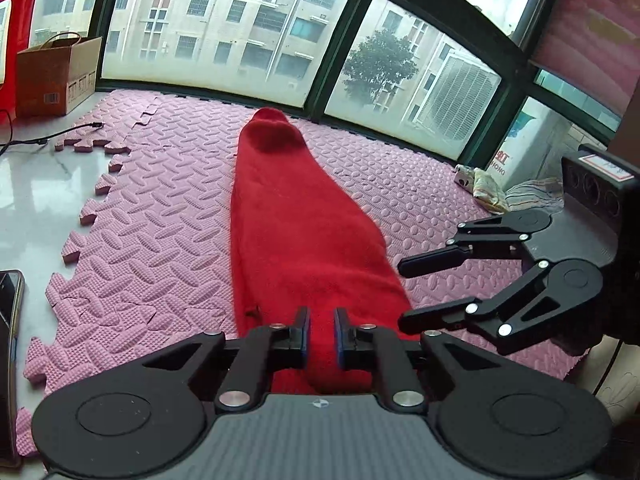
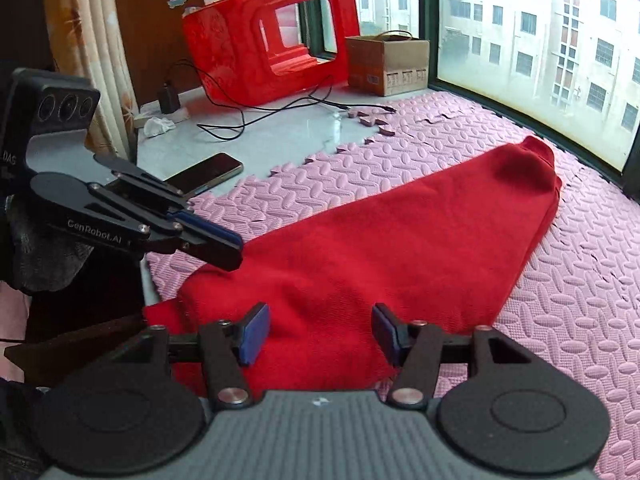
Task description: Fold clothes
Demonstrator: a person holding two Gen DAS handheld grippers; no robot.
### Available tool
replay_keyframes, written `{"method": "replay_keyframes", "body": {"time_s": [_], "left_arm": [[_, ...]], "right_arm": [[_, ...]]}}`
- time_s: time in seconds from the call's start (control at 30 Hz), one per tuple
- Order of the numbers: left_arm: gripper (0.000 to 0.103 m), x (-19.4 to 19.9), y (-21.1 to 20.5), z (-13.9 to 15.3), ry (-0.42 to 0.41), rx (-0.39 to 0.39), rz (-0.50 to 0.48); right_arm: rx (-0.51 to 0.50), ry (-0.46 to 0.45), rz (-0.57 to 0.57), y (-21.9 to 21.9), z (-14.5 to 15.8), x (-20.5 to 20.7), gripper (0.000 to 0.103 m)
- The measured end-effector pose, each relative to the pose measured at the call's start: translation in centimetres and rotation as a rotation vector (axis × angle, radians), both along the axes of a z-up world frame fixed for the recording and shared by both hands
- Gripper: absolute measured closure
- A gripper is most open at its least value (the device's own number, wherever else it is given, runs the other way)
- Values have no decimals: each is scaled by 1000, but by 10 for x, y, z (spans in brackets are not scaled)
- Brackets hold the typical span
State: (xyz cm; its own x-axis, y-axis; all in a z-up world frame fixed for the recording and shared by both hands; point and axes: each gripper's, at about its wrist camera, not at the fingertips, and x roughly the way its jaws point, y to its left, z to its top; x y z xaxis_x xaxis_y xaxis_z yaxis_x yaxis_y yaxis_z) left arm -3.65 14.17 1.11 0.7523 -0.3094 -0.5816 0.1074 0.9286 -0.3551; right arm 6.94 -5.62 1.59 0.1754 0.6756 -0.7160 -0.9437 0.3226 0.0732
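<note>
A red knitted garment (image 1: 288,208) lies folded into a long narrow strip on the pink foam mat (image 1: 168,216), running away toward the window. My left gripper (image 1: 322,332) is shut on its near end, with red fabric bunched between the blue pads. In the right wrist view, the left gripper (image 2: 224,250) pinches the garment (image 2: 400,240) at its near left corner. My right gripper (image 2: 322,334) is open, jaws wide apart, hovering just over the near edge of the cloth. From the left wrist view, the right gripper (image 1: 402,294) sits beside the garment's right edge, holding nothing.
A phone (image 2: 208,174) and a black cable (image 2: 256,114) lie on the bare white floor left of the mat (image 2: 560,280). A cardboard box (image 2: 386,64) and a tipped red plastic stool (image 2: 248,48) stand by the window. Crumpled cloths (image 1: 492,188) sit at the mat's far right.
</note>
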Motion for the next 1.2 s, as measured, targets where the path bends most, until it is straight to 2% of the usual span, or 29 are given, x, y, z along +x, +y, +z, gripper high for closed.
{"method": "replay_keyframes", "body": {"time_s": [0.07, 0.17, 0.27, 0.4, 0.57, 0.73, 0.97, 1.07, 1.2], "left_arm": [[89, -4, -10, 0, -4, -12, -26], [89, -1, -20, -15, 38, 33, -22], [88, 0, -11, -26, 62, -5, 8], [88, -3, -7, -23, 58, -2, 17], [88, -2, -8, -26, 66, -10, 25], [88, -3, -6, -28, 72, -23, 28], [88, -1, -5, -15, 72, -44, 26], [88, 3, -10, -9, 66, -48, 17], [88, 10, -11, -9, 78, -48, 21]], "right_arm": [[-4, -15, 8, 2, -5, -10, 42], [-19, -21, -3, 7, -22, -18, 42], [-4, 3, -29, 5, -27, -17, 42], [21, -13, -37, -2, -13, -13, 42], [51, -34, -123, -2, -7, 15, 42], [27, 34, -252, -2, -36, 54, 42], [63, 42, -249, -12, -30, 56, 42], [37, 64, -248, -9, -35, 64, 42], [54, 94, -253, -11, -28, 81, 42]]}}
